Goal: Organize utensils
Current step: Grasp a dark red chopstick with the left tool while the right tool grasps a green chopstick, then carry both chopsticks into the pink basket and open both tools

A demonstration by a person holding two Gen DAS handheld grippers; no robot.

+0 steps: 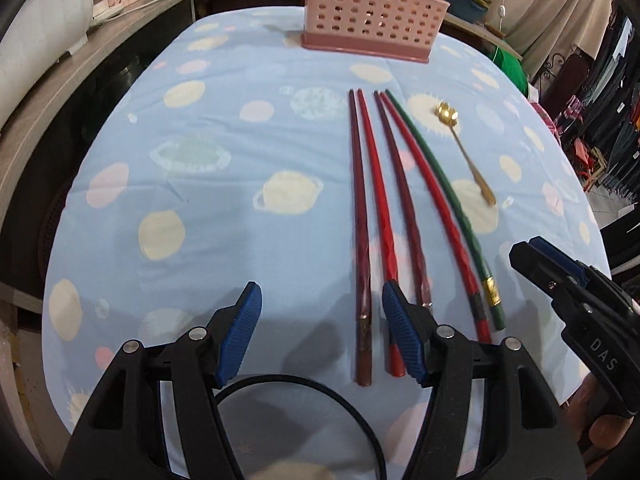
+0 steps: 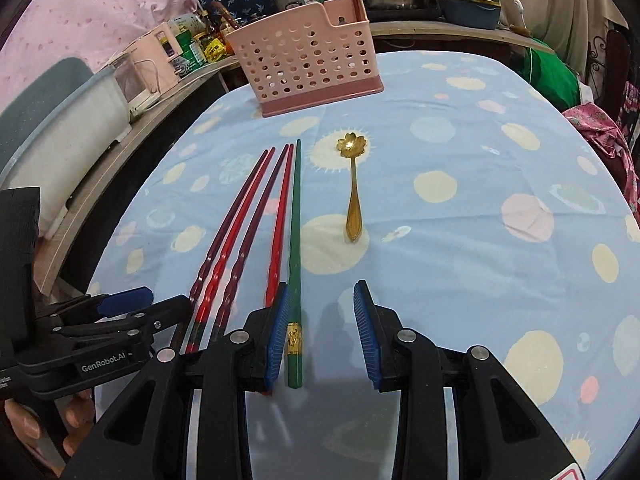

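Chopsticks (image 1: 362, 216) lengthwise, tips toward basket (image 1: 370, 12)

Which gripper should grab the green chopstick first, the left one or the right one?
Probably the right gripper. It is open, and the green chopstick already lies between its fingers, beside the left one. The left gripper sits over the dark red chopstick.

Chopsticks (image 1: 384, 216) lie left of spoon (image 1: 466, 152), holder (image 1: 370, 10) behind
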